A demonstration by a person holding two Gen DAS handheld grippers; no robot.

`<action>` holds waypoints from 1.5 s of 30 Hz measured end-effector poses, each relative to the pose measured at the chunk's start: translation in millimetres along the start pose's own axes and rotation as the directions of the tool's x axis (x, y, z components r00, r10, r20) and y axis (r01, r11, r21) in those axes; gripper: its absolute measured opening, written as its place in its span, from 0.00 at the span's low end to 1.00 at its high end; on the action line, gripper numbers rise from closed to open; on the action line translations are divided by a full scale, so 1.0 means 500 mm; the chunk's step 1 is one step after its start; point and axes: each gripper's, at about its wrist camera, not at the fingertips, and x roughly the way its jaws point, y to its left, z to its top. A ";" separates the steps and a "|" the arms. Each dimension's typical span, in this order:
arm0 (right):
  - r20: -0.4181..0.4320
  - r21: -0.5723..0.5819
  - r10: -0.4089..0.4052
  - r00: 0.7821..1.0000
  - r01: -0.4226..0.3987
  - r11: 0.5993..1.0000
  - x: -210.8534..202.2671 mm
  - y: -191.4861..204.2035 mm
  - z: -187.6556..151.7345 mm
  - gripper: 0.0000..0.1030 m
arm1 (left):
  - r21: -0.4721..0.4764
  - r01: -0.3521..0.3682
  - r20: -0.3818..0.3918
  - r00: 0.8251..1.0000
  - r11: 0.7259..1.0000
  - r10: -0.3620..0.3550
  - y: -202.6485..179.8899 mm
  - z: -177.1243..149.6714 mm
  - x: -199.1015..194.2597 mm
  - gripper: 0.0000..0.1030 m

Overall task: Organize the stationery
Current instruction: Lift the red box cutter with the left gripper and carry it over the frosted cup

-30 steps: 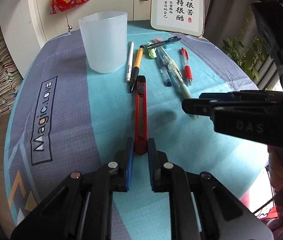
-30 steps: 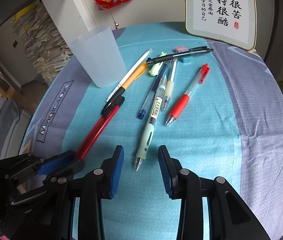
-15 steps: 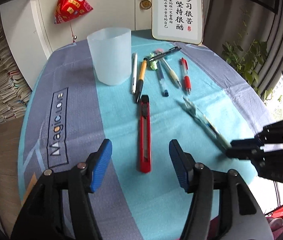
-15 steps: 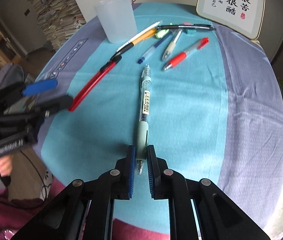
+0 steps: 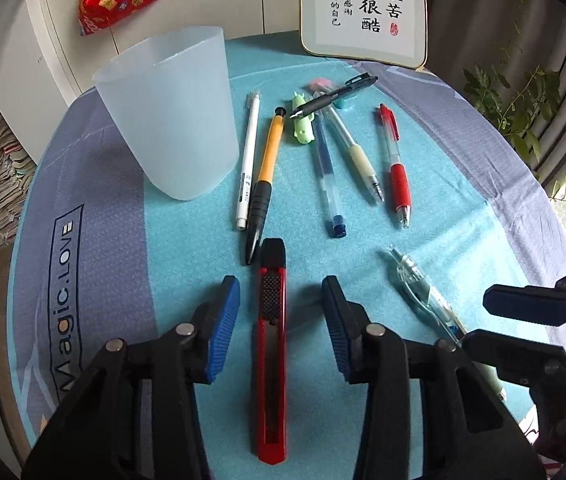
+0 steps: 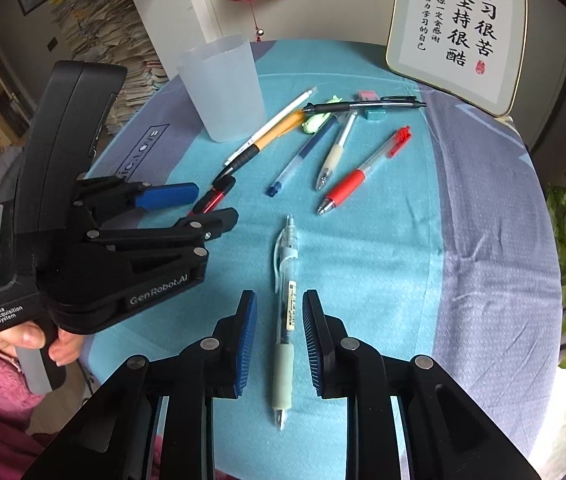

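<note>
On the surface, a knife and a pen lay lengthwise between parted tools.
Left tool had narrowed, right tool widened; neither gripped; pen tip pointed toward the camera.

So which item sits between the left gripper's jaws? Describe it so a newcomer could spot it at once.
Start at the frosted plastic cup on the blue tablecloth, then follow the row of pens beside it toward the camera. Just past the orange pen lies a red utility knife, flat between the open jaws of the left gripper. It is the only flat, broad-bodied piece, with a black slider.
</note>
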 end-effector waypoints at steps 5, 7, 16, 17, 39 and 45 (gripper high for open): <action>0.003 -0.013 -0.007 1.000 0.007 1.000 0.023 0.004 0.029 0.43 | -0.016 0.024 -0.006 1.000 1.000 -0.024 0.010 0.010 0.001 0.11; 0.002 -0.020 -0.008 1.000 0.008 1.000 0.031 0.006 0.039 0.43 | -0.031 0.031 0.004 1.000 0.999 -0.031 0.016 0.014 -0.008 0.11; -0.042 -0.032 -0.039 0.998 0.038 0.999 0.084 0.010 0.072 0.41 | -0.037 0.034 0.125 0.992 0.999 -0.030 0.035 0.031 -0.102 0.11; -0.050 -0.036 -0.050 0.997 0.049 0.998 0.091 0.010 0.074 0.37 | -0.037 0.033 0.138 0.990 0.999 -0.028 0.038 0.031 -0.113 0.11; 0.258 0.017 0.023 0.966 -0.028 0.999 -0.136 0.034 0.076 0.16 | -0.063 -0.012 0.412 0.910 0.998 0.037 0.094 0.189 -0.276 0.11; 0.290 0.022 0.014 0.957 -0.021 1.000 -0.156 0.033 0.085 0.16 | -0.117 -0.060 0.455 0.884 0.991 0.107 0.129 0.242 -0.240 0.11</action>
